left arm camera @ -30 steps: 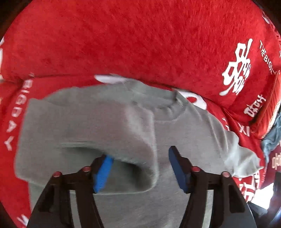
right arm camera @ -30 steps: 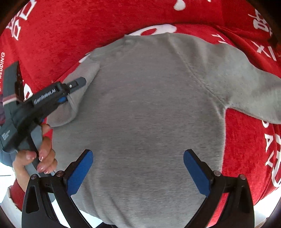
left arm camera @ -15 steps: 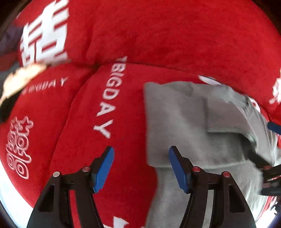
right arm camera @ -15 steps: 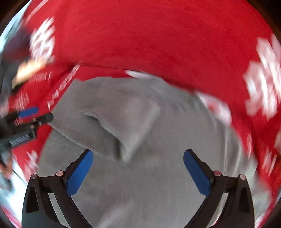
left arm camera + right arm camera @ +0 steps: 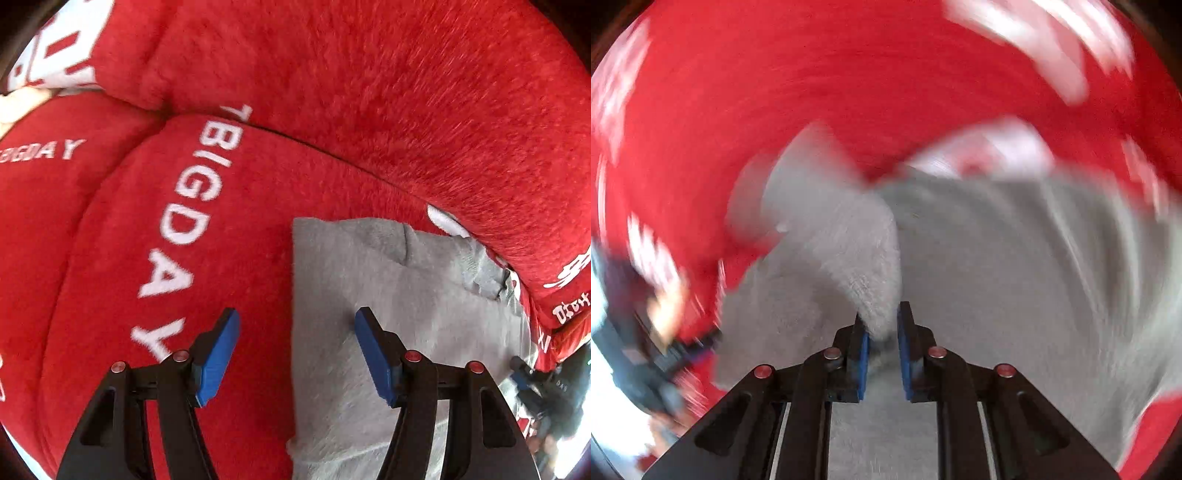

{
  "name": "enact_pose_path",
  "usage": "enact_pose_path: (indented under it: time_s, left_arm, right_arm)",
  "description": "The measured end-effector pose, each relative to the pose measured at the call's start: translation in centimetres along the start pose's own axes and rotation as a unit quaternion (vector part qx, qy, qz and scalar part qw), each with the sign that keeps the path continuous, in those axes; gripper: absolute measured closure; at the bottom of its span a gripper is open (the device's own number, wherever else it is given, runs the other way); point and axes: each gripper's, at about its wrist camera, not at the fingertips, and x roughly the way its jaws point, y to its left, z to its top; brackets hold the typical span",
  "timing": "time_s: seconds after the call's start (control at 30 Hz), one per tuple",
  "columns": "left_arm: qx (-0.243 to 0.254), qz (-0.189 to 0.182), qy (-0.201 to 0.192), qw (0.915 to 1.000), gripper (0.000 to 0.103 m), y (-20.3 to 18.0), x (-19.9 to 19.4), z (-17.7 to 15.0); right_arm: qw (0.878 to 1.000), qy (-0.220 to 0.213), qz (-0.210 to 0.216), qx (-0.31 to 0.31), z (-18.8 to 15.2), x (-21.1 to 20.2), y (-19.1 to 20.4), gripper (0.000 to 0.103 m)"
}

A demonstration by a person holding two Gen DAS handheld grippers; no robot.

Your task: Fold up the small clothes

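A small grey sweater [image 5: 388,295] lies on a red plush sofa seat, its left side folded in with a straight edge. My left gripper [image 5: 295,354] is open and empty, its blue pads astride that folded left edge, just above the cloth. In the blurred right wrist view, my right gripper [image 5: 882,332] is shut on the folded grey sleeve [image 5: 857,251] lying over the sweater's body [image 5: 1015,277].
The red sofa backrest [image 5: 369,92] rises right behind the sweater. White lettering [image 5: 184,229] marks the seat cushion to the left. The other gripper and a hand show blurred at the left edge of the right wrist view [image 5: 646,350].
My left gripper let go of the sleeve and swung left to the folded edge. My right gripper moved in over the sweater and shut on the folded sleeve.
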Motion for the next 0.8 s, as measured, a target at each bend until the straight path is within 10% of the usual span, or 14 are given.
enact_pose_path:
  time_s: [0.17,0.23,0.27,0.6,0.63,0.7,0.8]
  left_arm:
    - [0.031,0.023,0.006,0.9992,0.038,-1.6,1.7,1.1]
    - [0.039,0.023,0.002,0.999,0.06,-2.2,1.8,1.3]
    - [0.046,0.024,0.004,0.9986,0.076,-2.6,1.8,1.3]
    - [0.052,0.108,-0.034,0.9922,0.075,-0.4,-0.2,1.8]
    - [0.05,0.107,-0.038,0.9923,0.072,0.0,-0.8,1.7]
    - [0.047,0.106,-0.049,0.992,0.021,0.6,-2.2,1.2]
    - [0.056,0.121,-0.074,0.9883,0.016,1.4,-4.6,-0.3]
  right_arm:
    - [0.997,-0.01,0.059,0.058,-0.1,-0.8,-2.7,0.068]
    - [0.996,-0.004,0.057,0.066,0.3,-0.4,-2.5,0.07]
    - [0.996,-0.001,0.053,0.07,0.5,-0.3,-2.3,0.09]
    - [0.998,-0.007,-0.004,0.056,-1.2,-1.1,-2.6,0.094]
    - [0.999,-0.01,-0.01,0.047,-1.6,-1.5,-2.1,0.085]
    - [0.999,0.006,0.021,0.029,-2.5,-1.8,-0.9,0.05]
    - [0.99,0.069,0.12,0.012,-5.6,0.0,3.1,0.042]
